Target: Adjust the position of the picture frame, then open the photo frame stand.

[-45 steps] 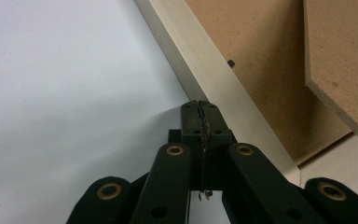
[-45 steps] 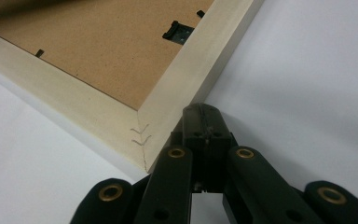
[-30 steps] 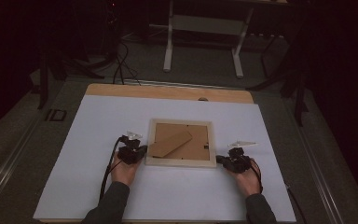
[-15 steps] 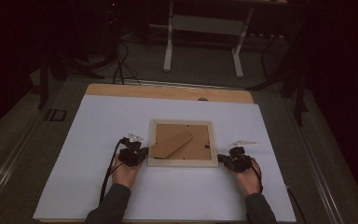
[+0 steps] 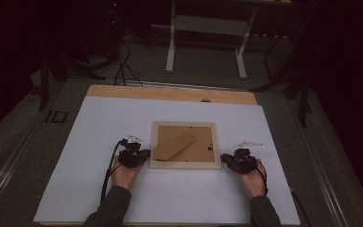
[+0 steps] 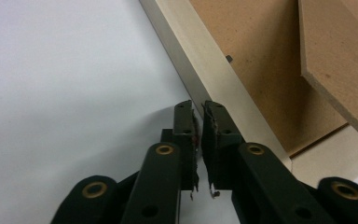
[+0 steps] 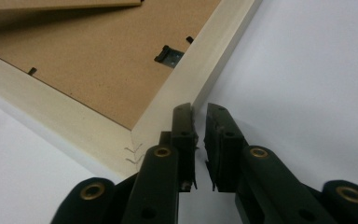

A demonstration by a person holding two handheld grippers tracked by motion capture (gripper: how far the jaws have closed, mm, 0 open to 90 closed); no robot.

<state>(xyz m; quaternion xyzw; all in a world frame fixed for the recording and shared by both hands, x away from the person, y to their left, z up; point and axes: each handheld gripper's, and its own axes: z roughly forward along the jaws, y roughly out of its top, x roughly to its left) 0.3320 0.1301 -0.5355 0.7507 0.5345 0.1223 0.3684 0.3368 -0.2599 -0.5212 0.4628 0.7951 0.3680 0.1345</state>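
A pale wooden picture frame lies face down on the white table top, brown backing board up, with its cardboard stand lying slanted across the board. My left gripper rests by the frame's near left corner. In the left gripper view its jaws have just been opening; a narrow gap shows, nothing is between them, and the tips sit beside the frame's rail. My right gripper rests by the near right corner. Its jaws have likewise just been opening, empty, with the tips at the rail's outer edge.
A metal hanger clip sits on the backing near the right rail. A wooden strip runs along the table's far edge. Beyond it stand a white desk base and floor cables. White surface lies on both sides of the frame.
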